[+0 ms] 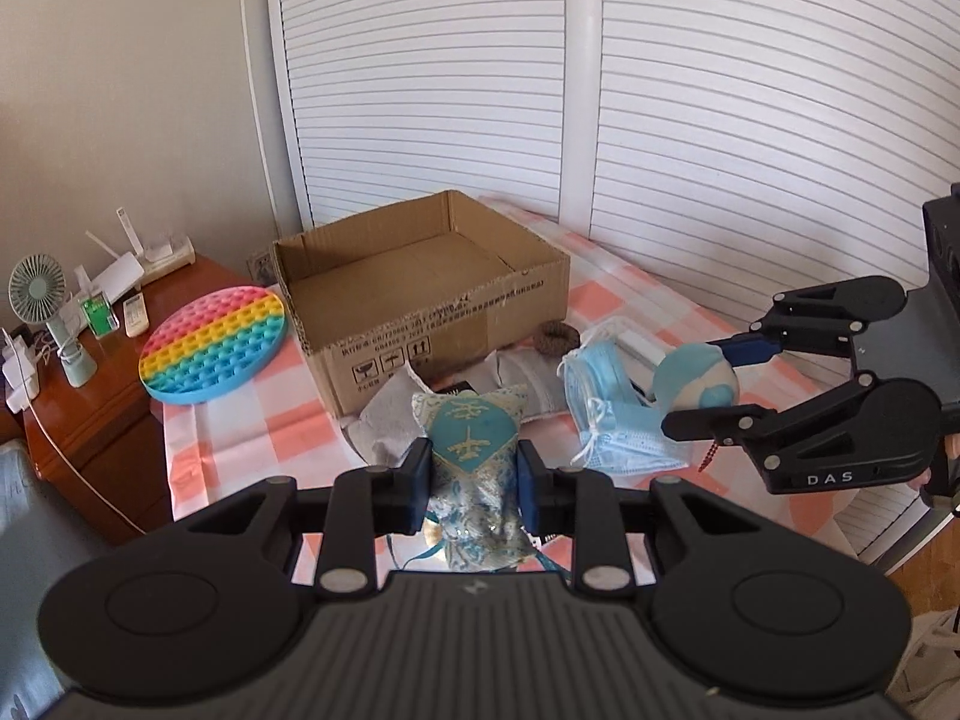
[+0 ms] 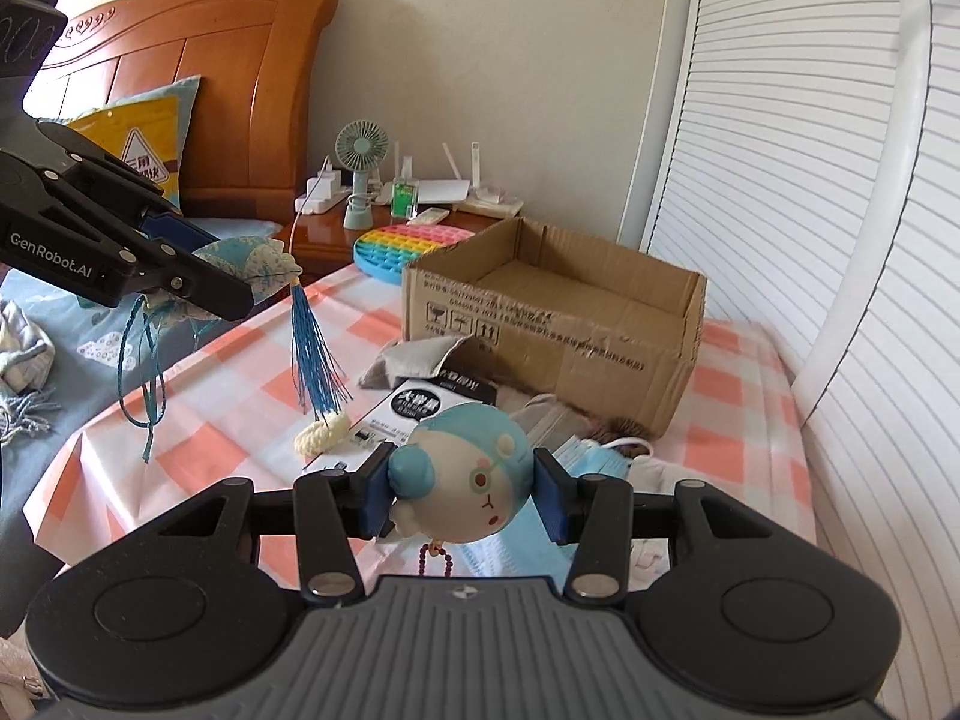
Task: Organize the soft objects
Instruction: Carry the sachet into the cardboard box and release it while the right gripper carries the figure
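Observation:
My left gripper [image 1: 474,483] is shut on a blue and gold embroidered sachet [image 1: 476,444] and holds it above the table; in the right wrist view the sachet [image 2: 252,264] hangs with a blue tassel [image 2: 315,360]. My right gripper [image 2: 462,495] is shut on a blue-haired squishy doll head [image 2: 465,474], also seen in the left wrist view [image 1: 696,381]. An open cardboard box [image 1: 420,300] stands on the checked tablecloth [image 1: 240,420] beyond both grippers. Blue face masks [image 1: 612,414], grey cloth pouches [image 1: 390,420] and a brown scrunchie [image 1: 555,339] lie in front of the box.
A rainbow pop-it disc [image 1: 213,348] lies at the table's left corner. A wooden nightstand [image 1: 90,372] holds a small fan [image 1: 45,300], a router and chargers. A white slatted wardrobe [image 1: 660,120] stands behind. A bed with a wooden headboard [image 2: 180,78] is at the left. A booklet [image 2: 414,414] and a cream scrunchie [image 2: 321,435] lie on the cloth.

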`<state>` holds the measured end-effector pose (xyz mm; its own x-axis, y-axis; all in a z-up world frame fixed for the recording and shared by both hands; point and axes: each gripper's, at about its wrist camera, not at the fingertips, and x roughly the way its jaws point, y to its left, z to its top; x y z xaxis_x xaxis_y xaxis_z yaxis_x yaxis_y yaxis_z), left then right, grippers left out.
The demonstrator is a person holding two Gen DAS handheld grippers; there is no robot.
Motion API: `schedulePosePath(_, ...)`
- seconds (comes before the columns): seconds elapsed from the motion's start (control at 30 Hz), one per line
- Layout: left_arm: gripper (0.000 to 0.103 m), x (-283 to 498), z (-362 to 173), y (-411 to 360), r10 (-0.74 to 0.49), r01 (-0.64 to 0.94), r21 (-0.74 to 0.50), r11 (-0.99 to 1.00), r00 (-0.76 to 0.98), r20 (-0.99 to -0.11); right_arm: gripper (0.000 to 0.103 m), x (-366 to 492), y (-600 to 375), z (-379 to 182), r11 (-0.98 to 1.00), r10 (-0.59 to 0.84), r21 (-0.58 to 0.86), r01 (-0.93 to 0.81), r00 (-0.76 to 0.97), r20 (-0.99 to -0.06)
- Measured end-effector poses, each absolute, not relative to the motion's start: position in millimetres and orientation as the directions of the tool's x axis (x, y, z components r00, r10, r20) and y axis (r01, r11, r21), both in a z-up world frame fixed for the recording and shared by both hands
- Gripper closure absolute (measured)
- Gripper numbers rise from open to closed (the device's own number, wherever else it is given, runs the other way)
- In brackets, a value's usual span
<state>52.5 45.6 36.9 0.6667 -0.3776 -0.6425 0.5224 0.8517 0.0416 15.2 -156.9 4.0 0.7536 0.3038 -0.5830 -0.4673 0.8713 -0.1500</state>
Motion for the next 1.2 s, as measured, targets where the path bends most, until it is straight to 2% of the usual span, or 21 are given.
schedulePosePath(0.5, 0.076, 105, 67, 22, -0.397, 0.542, 0.072, 0.837, 0.693, -0.602, 0.05, 30, -159, 35, 0.867, 0.328, -0.141, -0.477, 0.762, -0.558)
schedulePosePath(0.87, 0.076, 187, 81, -3, -0.357, 0.508, 0.112, 0.854, 0.729, -0.584, 0.051, 47, -161, 40, 0.872, 0.302, -0.166, -0.46, 0.773, -0.557)
schedulePosePath(1.13, 0.076, 255, 65, -15, -0.31, 0.471, 0.121, 0.874, 0.731, -0.608, 0.05, 74, -165, 45, 0.878, 0.283, -0.179, -0.443, 0.785, -0.552)
schedulePosePath(1.17, 0.075, 261, 61, -15, -0.304, 0.465, 0.121, 0.877, 0.732, -0.609, 0.05, 79, -165, 45, 0.879, 0.28, -0.181, -0.441, 0.785, -0.553)
schedulePosePath(1.2, 0.069, 268, 57, -16, -0.298, 0.458, 0.125, 0.88, 0.738, -0.605, 0.05, 83, -166, 45, 0.88, 0.276, -0.183, -0.438, 0.786, -0.554)
